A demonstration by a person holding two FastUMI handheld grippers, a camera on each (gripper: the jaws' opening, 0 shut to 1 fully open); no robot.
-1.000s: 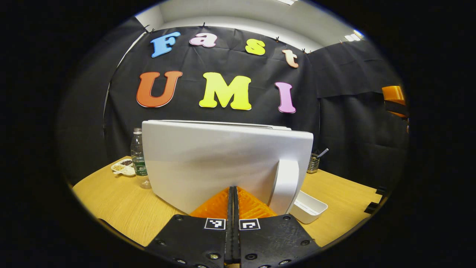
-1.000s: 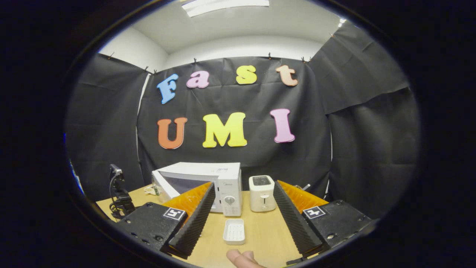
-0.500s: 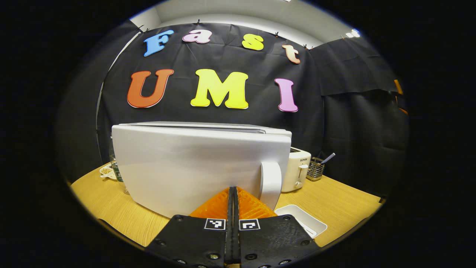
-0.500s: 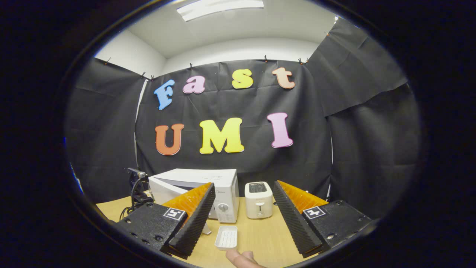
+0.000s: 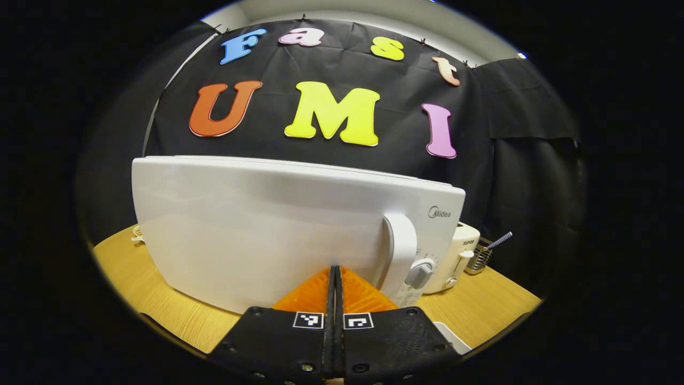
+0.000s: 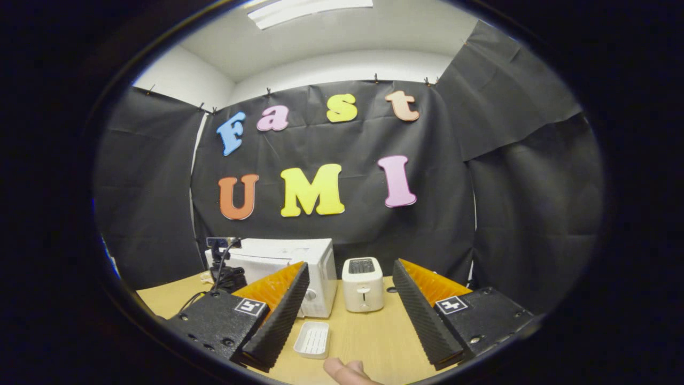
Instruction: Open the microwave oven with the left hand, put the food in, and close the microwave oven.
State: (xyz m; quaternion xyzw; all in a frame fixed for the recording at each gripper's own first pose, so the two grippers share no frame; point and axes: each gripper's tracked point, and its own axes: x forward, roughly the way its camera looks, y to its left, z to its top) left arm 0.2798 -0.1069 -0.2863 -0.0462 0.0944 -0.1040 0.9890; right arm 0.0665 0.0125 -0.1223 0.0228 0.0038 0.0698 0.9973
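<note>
Left gripper view, near to far. The left gripper (image 5: 335, 278) sits at the bottom of the view with its two fingers pressed flat together and nothing between them; its tips reach up to the lower edge of the microwave oven's door (image 5: 256, 230), though actual contact cannot be judged. The door lies flush with the oven front. Its upright handle (image 5: 401, 251) stands just right of the fingertips, and the control dial (image 5: 419, 274) is right of the handle on the control panel. A corner of the white tray (image 5: 451, 337) shows on the wooden table (image 5: 155, 299) at lower right. Beyond the oven's right end stand a white toaster (image 5: 459, 256) and, farther right, a wire holder (image 5: 481, 256) with a utensil handle sticking out of it.

Right gripper view, near to far. A fingertip (image 6: 347, 370) of the person shows at the bottom edge. The right gripper (image 6: 350, 305) has its fingers spread wide apart and holds nothing. Between them, on the table (image 6: 368, 331), lies the white tray (image 6: 313, 339), with nothing seen in it. Farther back, the microwave oven (image 6: 291, 270) stands on the left with the toaster (image 6: 363, 283) just beside it on the right. The left gripper's dark body and cable (image 6: 224, 267) are in front of the oven's left part. No food can be seen in either view.
</note>
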